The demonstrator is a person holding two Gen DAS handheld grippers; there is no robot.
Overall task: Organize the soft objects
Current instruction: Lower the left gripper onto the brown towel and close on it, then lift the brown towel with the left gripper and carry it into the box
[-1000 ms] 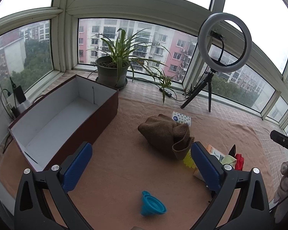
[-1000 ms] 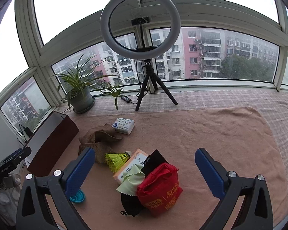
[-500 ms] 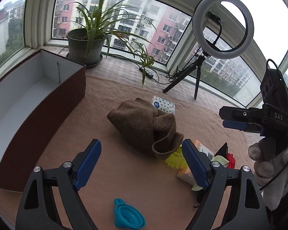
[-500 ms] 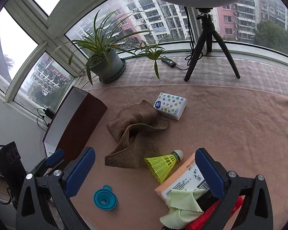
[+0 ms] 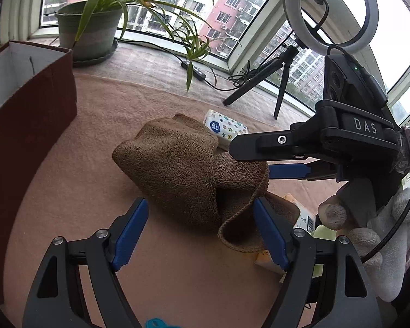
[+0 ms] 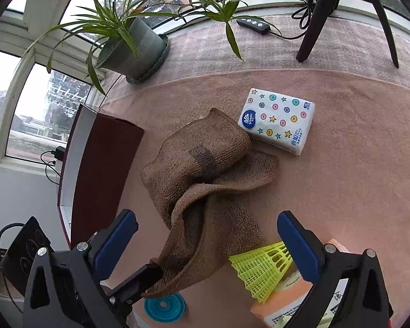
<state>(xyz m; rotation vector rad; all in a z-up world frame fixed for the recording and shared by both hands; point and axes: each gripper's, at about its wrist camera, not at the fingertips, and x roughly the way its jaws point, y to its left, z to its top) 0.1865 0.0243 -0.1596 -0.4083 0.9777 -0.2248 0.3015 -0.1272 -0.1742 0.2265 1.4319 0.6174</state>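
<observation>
A crumpled brown towel lies on the pink cloth; it also shows in the right wrist view. My left gripper is open, low over the towel's near edge, its blue pads on either side of the folds. My right gripper is open above the towel's lower end; from the left wrist view it reaches in from the right over the towel. A tissue pack with stars lies just behind the towel and also shows in the left wrist view.
A dark red box with a white inside stands at the left. A yellow shuttlecock, an orange box and a blue funnel lie near the towel. A potted plant and a ring light tripod stand behind.
Both grippers have come down and closer to the brown towel, which now fills the space between their fingers. The right gripper has swung over the towel from the right.
</observation>
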